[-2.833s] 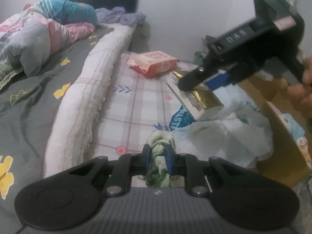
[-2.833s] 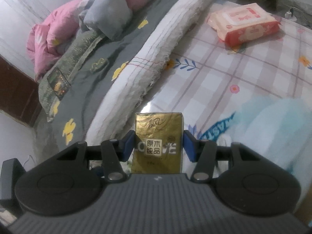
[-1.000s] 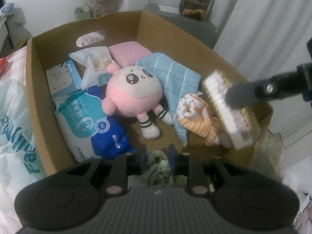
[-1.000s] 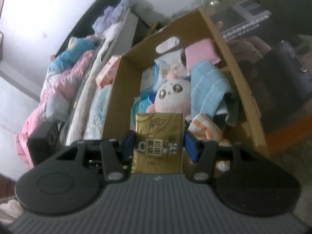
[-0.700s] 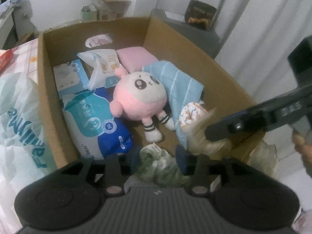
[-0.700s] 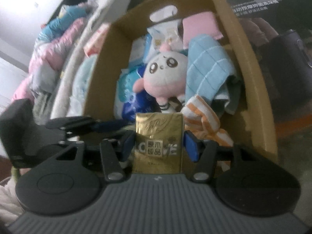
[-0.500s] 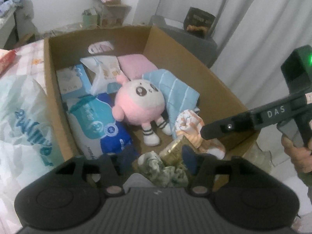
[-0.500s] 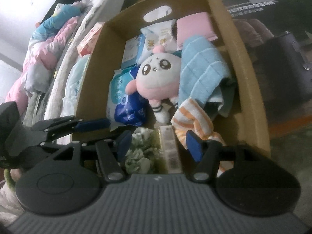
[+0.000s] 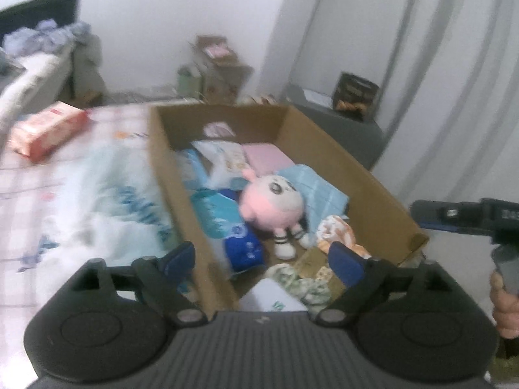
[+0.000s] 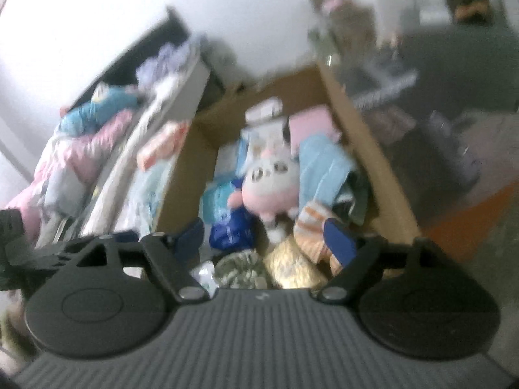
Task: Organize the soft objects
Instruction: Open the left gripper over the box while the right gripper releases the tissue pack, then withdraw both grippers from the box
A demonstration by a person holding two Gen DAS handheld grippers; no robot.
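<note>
the room has a plain white wall (image 9: 162,32) at the back. pale grey curtains (image 9: 438,81) hang in long vertical folds along the right side. a bed with a dark headboard (image 9: 39,13) stands at the left; rumpled bedding (image 10: 81,136) in pink and blue is piled on it. a checked sheet (image 9: 26,178) with small flower prints covers the near surface. a grey cabinet (image 9: 340,123) stands by the curtains, with a dark box (image 9: 356,95) on top. small cardboard boxes (image 9: 220,68) are stacked against the wall. an orange patch of floor (image 10: 470,220) shows at the right. lighting is dim and even; both views are blurred.
</note>
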